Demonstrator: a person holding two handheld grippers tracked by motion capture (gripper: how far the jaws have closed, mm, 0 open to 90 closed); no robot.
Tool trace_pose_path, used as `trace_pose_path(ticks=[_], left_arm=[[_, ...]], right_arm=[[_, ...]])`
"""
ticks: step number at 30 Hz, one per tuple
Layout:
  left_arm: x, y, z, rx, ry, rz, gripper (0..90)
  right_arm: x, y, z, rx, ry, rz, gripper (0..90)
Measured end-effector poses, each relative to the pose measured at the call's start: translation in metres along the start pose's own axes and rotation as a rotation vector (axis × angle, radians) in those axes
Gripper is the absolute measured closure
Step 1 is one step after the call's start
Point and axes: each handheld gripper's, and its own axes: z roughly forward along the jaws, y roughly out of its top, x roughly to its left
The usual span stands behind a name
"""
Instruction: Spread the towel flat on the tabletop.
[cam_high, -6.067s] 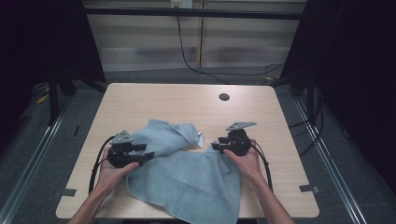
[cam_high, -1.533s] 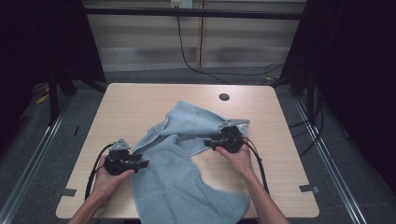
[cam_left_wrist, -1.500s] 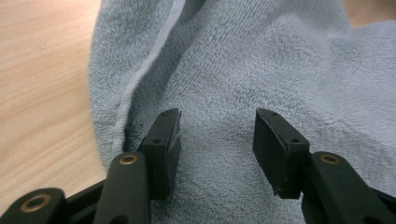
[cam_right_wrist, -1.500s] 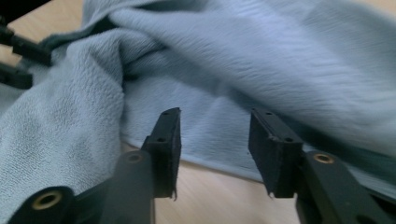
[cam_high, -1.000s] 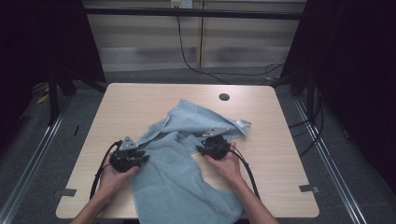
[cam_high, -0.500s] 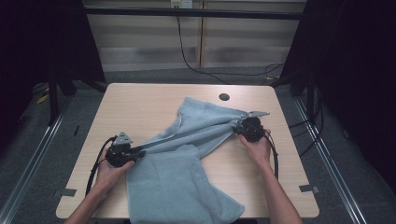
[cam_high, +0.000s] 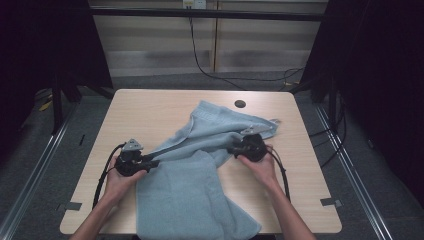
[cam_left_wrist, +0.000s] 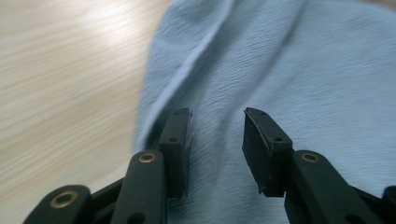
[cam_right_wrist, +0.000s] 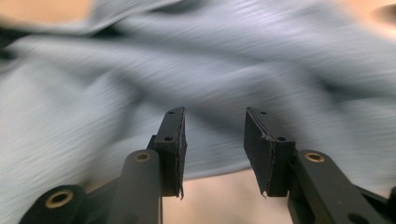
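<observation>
pale wooden tabletop (cam_high: 150, 110) is half covered by a light blue terry towel (cam_high: 195, 190), still rumpled; spreading it flat is judged only partly done. its long axis runs from the near edge toward the round hole (cam_high: 240, 104). both the left gripper (cam_high: 150, 163) and right gripper (cam_high: 233, 148) have just been opening; nothing is pinched.

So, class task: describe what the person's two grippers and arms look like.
Each gripper, left and right, is black, with two flat black fingers joined by brass-coloured rivets. A grey three-cornered plate sits on top and a black cable trails back. The forearms are bare, with no sleeves.
</observation>
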Motion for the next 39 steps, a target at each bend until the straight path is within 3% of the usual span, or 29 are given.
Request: trace_pose_path(ticks=[2, 3, 5, 6, 7, 8, 12, 13, 15, 17, 19, 20, 21, 22, 24, 26, 27, 30, 33, 34, 35, 36, 37, 39], left_arm=[[-0.005, 0.0, 0.001, -0.001, -0.039, -0.003, 61.8], [-0.007, 0.0, 0.001, 0.005, -0.04, 0.005, 61.5], [-0.01, -0.003, 0.003, 0.015, -0.055, 0.021, 60.3], [-0.01, -0.003, 0.003, 0.015, -0.055, 0.021, 58.9], [-0.01, -0.008, 0.005, 0.047, -0.023, 0.038, 58.4], [-0.009, -0.01, 0.006, 0.064, -0.005, 0.049, 57.7], [-0.006, -0.013, 0.006, 0.04, 0.014, 0.049, 57.5], [-0.006, -0.014, 0.005, 0.044, 0.029, 0.084, 57.5], [-0.005, -0.014, 0.005, 0.043, 0.056, 0.104, 57.5], [-0.005, -0.014, 0.005, 0.042, 0.056, 0.103, 57.5], [-0.002, -0.014, 0.007, 0.026, 0.048, 0.091, 57.6], [-0.001, -0.014, 0.009, 0.019, 0.033, 0.078, 57.6], [-0.001, -0.014, 0.01, 0.008, 0.027, 0.067, 58.8], [-0.004, -0.012, 0.014, 0.005, 0.05, 0.1, 58.8], [-0.005, -0.011, 0.014, 0.008, 0.048, 0.099, 58.7], [-0.007, -0.012, 0.012, 0.018, 0.036, 0.093, 58.6], [-0.009, -0.014, 0.007, 0.037, 0.006, 0.083, 58.6], [-0.017, -0.023, 0.0, 0.022, -0.04, 0.085, 58.1], [-0.029, -0.03, -0.007, 0.039, -0.095, 0.086, 56.9], [-0.029, -0.03, -0.007, 0.039, -0.095, 0.086, 56.2], [-0.038, -0.035, -0.013, 0.045, -0.119, 0.111, 56.2], [-0.038, -0.035, -0.013, 0.045, -0.119, 0.111, 56.3], [-0.046, -0.041, -0.019, 0.058, -0.164, 0.093, 56.6], [-0.055, -0.046, -0.026, 0.075, -0.185, 0.111, 59.3]], right_arm=[[0.014, -0.005, 0.011, 0.02, 0.049, -0.019, 56.0], [0.019, -0.006, 0.017, 0.031, 0.067, -0.033, 54.8], [0.025, -0.008, 0.027, 0.047, 0.078, -0.044, 51.2], [0.025, -0.008, 0.027, 0.047, 0.078, -0.044, 51.2], [0.028, -0.009, 0.034, 0.062, 0.081, -0.055, 47.7], [0.029, -0.009, 0.036, 0.057, 0.064, -0.079, 49.3], [0.035, -0.011, 0.032, 0.083, 0.002, -0.156, 62.4], [0.034, -0.012, 0.029, 0.087, 0.003, -0.162, 72.2], [0.027, -0.016, 0.021, 0.096, -0.034, -0.178, 82.4], [0.011, -0.02, 0.011, 0.1, -0.106, -0.162, 84.1], [-0.011, -0.025, 0.0, 0.097, -0.096, -0.078, 85.0], [-0.011, -0.025, 0.0, 0.097, -0.096, -0.078, 85.0], [-0.02, -0.029, -0.007, 0.096, -0.082, -0.057, 85.1], [-0.019, -0.03, -0.008, 0.099, -0.102, -0.077, 85.1], [-0.017, -0.031, -0.01, 0.103, -0.106, -0.078, 84.8], [-0.012, -0.035, -0.014, 0.107, -0.063, -0.069, 84.6], [-0.008, -0.038, -0.016, 0.101, -0.035, -0.061, 84.6], [0.002, -0.049, -0.029, 0.119, 0.0, -0.072, 84.3], [0.012, -0.062, -0.046, 0.133, 0.036, -0.06, 84.3], [0.012, -0.062, -0.046, 0.133, 0.036, -0.06, 84.3], [0.021, -0.074, -0.058, 0.134, 0.05, -0.071, 84.3], [0.025, -0.08, -0.065, 0.135, 0.06, -0.054, 84.2], [0.029, -0.085, -0.071, 0.135, 0.068, -0.049, 84.2], [0.036, -0.095, -0.081, 0.134, 0.078, -0.05, 83.7]])
